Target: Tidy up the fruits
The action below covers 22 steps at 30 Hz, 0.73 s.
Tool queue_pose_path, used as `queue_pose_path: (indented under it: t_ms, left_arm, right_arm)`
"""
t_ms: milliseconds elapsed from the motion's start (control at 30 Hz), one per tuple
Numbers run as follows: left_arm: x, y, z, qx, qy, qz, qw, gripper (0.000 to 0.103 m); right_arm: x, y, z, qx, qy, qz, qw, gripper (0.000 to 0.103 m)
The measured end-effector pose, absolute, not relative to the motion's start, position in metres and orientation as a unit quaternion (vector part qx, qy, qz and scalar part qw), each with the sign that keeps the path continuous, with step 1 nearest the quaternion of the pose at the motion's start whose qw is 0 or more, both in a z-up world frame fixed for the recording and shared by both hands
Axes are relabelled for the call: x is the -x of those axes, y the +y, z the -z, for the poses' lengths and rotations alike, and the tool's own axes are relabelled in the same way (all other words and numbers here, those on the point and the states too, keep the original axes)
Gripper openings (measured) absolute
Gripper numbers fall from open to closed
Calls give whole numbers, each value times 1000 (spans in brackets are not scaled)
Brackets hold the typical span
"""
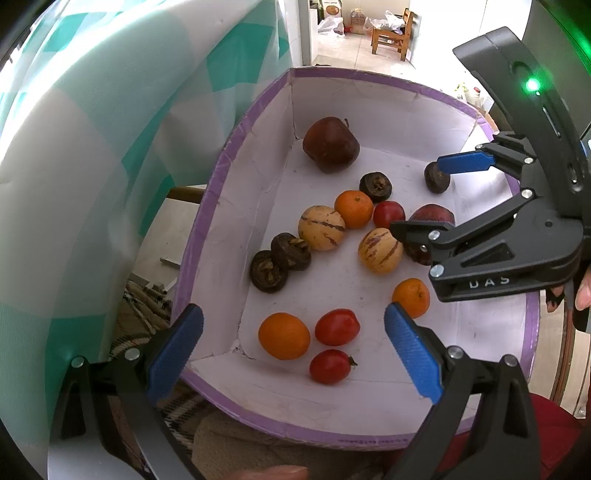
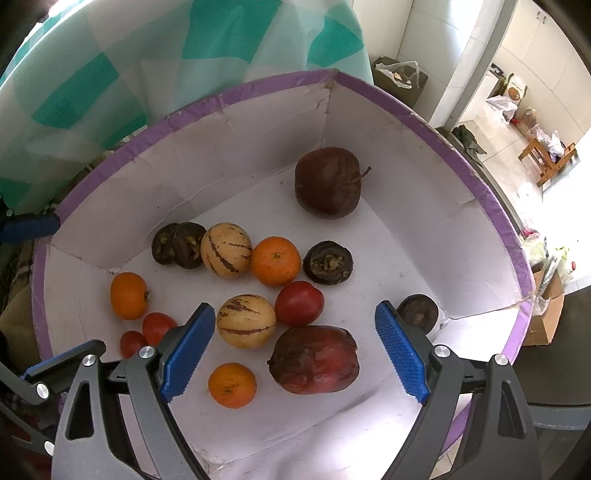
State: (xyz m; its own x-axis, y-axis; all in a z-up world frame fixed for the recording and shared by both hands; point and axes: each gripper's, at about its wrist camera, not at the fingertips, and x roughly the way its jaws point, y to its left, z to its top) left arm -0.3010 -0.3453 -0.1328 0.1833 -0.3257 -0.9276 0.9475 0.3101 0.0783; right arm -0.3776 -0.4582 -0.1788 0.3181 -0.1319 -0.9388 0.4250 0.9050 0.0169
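Your left gripper (image 1: 293, 354) spread wide and empty over the purple-rimmed white cardboard box (image 1: 236, 155), your right gripper (image 2: 295, 354) equally agape, dark red wrinkled apple (image 2: 316, 360) between its fingers, second apple (image 2: 327, 182) at twelve o'clock.

Teal-checked cloth (image 2: 155, 55) hangs left; sunlit tiled floor (image 1: 343, 51), wooden chair (image 1: 391, 33) beyond.
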Motion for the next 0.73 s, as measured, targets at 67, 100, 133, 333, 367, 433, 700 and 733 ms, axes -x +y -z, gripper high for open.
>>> queue_pose_path:
  t_ms: [67, 100, 133, 333, 367, 433, 700, 733]
  left_arm:
    - [300, -345, 132, -356, 437, 466, 682, 98]
    - [300, -345, 132, -356, 438, 466, 682, 98]
    - [300, -345, 132, -356, 438, 466, 682, 98]
    - [298, -343, 132, -353, 442, 465, 681, 98]
    - [298, -343, 132, -351, 442, 466, 681, 98]
    - [297, -343, 132, -347, 441, 466, 684, 98]
    - [294, -343, 133, -344, 444, 463, 685, 98]
    - [294, -344, 133, -345, 444, 464, 685, 98]
  right_arm:
    - [377, -458, 179, -131, 558, 173, 801, 85]
    - [377, -458, 179, -131, 558, 172, 801, 85]
    - [377, -458, 179, -131, 558, 172, 802, 85]
    - [375, -456, 181, -130, 560, 172, 800, 85]
    - [375, -456, 181, -129, 560, 172, 800, 85]
    - [375, -457, 180, -129, 560, 173, 800, 85]
    - [374, -456, 178, -125, 562, 173, 799, 85]
    - [374, -455, 178, -123, 563, 173, 799, 85]
